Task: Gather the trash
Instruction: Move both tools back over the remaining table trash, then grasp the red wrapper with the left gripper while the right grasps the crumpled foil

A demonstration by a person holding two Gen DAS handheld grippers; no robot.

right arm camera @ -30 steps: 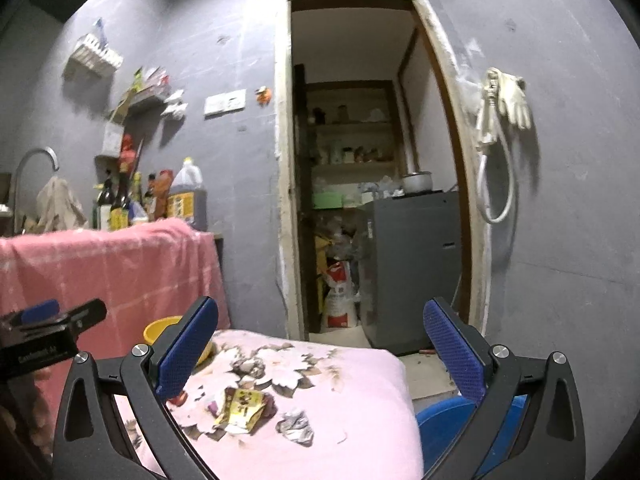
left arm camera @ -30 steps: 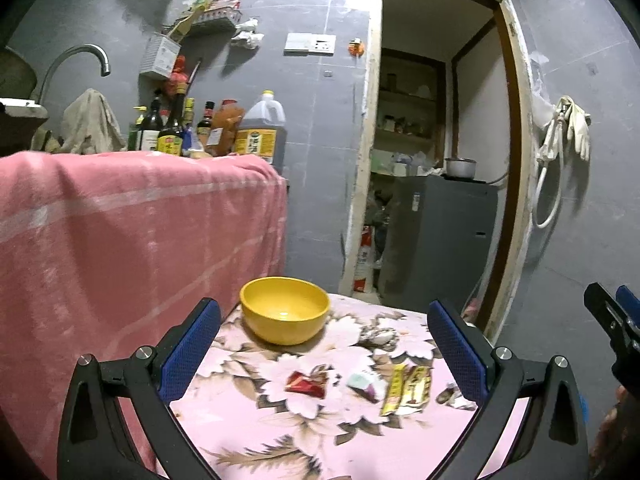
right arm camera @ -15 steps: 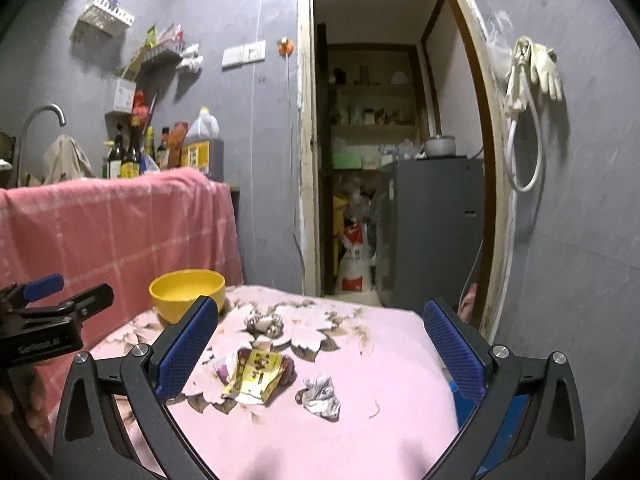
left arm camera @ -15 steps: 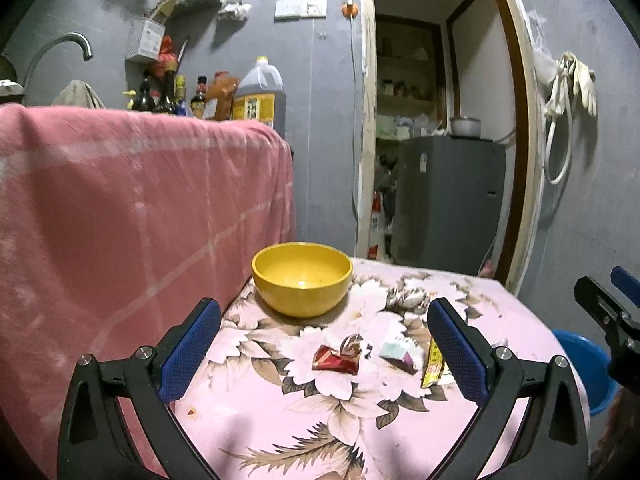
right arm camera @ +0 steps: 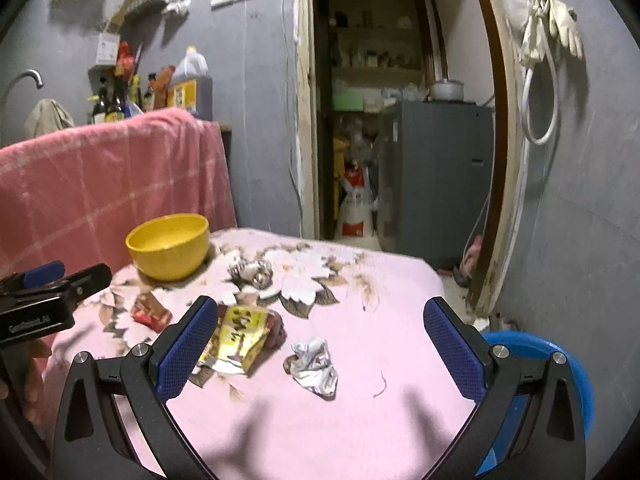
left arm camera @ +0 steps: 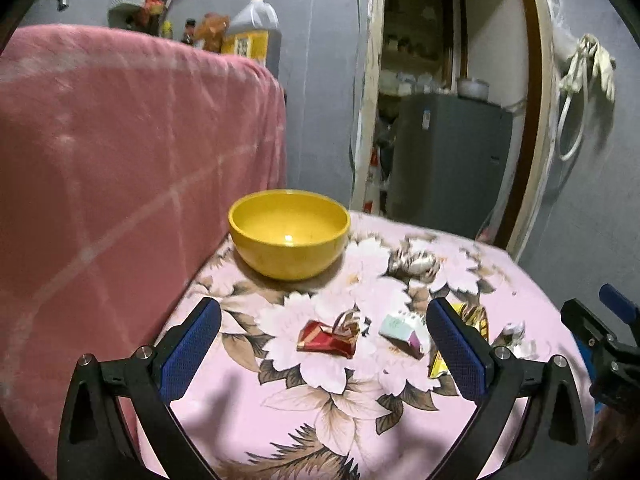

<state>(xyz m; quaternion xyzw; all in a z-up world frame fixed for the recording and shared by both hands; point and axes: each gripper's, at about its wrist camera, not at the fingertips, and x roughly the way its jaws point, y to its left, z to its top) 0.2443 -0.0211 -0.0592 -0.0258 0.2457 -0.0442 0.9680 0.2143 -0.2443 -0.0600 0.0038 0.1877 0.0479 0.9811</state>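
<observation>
At the far left a pink checked cloth [left arm camera: 120,168] hangs over a raised counter, and bottles and a large plastic oil jug [right arm camera: 191,84] stand behind its top edge. Just beside the cloth, a round yellow bowl [left arm camera: 289,236] sits near the back left corner of the low table covered in a pink flowered cloth [left arm camera: 280,420]. The left gripper [left arm camera: 322,354] hovers above the near part of this table with its blue-padded jaws spread wide and nothing between them. In the gap ahead of it lies a crumpled red and gold foil wrapper [left arm camera: 329,338], and just to the right of that a small pale green and white folded packet [left arm camera: 401,332]. Further back, near the bowl, rests a crumpled silver and brown wrapper [left arm camera: 414,262]. A flat yellow sachet with dark print [right arm camera: 240,338] lies beside the left finger of the right gripper [right arm camera: 320,354], whose jaws likewise stand wide apart and hold nothing. Between those fingers lies a scrunched white paper wad [right arm camera: 314,364], apart from the sachet. To the right, below the table edge, a blue plastic basin [right arm camera: 560,364] sits on the floor, near a grey cabinet [right arm camera: 436,172] in the doorway.
</observation>
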